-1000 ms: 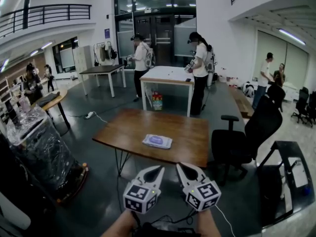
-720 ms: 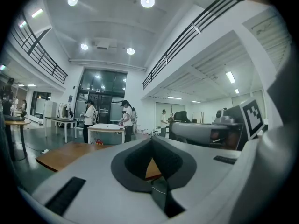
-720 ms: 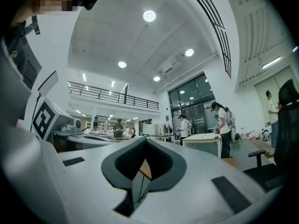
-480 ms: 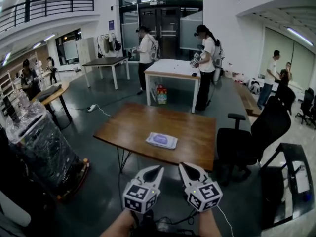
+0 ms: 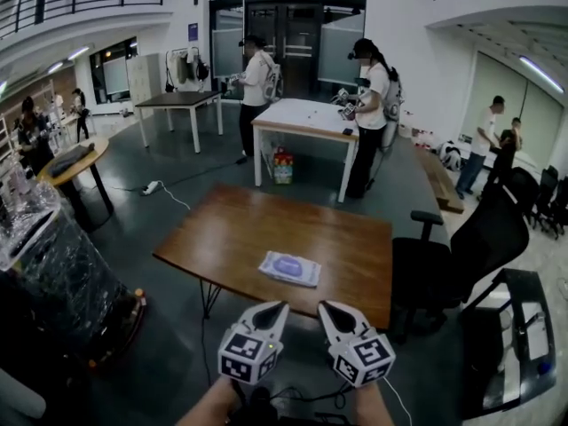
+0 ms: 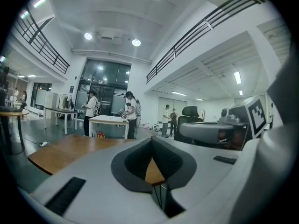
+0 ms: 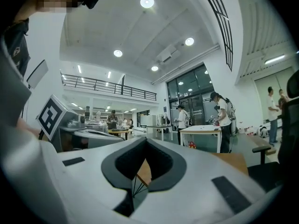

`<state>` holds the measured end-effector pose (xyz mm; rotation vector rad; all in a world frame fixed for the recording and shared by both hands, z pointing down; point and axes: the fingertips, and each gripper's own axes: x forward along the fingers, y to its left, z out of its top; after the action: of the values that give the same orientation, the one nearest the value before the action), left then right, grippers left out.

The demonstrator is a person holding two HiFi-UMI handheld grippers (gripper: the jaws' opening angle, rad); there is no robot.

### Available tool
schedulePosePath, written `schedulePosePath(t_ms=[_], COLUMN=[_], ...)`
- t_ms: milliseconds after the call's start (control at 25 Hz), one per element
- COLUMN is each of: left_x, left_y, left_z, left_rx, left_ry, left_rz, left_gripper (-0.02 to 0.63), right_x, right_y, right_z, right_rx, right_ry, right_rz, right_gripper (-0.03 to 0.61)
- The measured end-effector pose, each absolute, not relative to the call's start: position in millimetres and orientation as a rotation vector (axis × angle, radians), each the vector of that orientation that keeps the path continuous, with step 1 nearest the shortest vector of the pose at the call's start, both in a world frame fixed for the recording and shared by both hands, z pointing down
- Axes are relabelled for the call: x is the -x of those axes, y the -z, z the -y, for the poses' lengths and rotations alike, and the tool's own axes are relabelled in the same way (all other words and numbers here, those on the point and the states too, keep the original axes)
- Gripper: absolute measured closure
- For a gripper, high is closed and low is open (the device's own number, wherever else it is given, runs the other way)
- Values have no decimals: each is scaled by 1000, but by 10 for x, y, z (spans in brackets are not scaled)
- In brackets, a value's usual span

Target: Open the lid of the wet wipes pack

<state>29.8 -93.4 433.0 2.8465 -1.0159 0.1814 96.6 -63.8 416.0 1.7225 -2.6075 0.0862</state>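
Observation:
The wet wipes pack (image 5: 289, 268), white with a purple lid patch, lies flat on the brown wooden table (image 5: 231, 229), near its front edge. My left gripper (image 5: 276, 309) and right gripper (image 5: 326, 309) are side by side below the table's near edge, short of the pack and touching nothing. Both point toward the table. In the left gripper view the left gripper (image 6: 152, 139) has its jaws closed tip to tip and nothing in them. The right gripper (image 7: 145, 140) looks the same in its own view. The pack shows in neither gripper view.
A black office chair (image 5: 461, 242) stands at the table's right end, with a dark stand (image 5: 515, 327) beyond it. A plastic-wrapped cart (image 5: 53, 273) is at the left. Cables lie on the floor below the grippers. People stand at a white table (image 5: 306, 118) behind.
Both grippers and the head have moved forward toward the table, so the table and the pack look nearer. Both stay shut and side by side.

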Motion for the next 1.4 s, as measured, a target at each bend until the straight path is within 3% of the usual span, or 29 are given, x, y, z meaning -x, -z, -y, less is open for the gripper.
schedulePosePath(t_ms=[800, 1400], left_x=[-167, -196], left_y=[-5071, -5966], left_z=[2232, 2972], left_rx=[-2773, -2604], left_ry=[-363, -546], left_rz=[901, 1095], left_gripper=[607, 608], right_x=[-971, -949], right_y=[-4631, -5473], right_z=[1857, 2825], right_rx=[-1826, -1393], right_ry=[-246, -206], right_rz=[2374, 2375], right_gripper=[566, 566])
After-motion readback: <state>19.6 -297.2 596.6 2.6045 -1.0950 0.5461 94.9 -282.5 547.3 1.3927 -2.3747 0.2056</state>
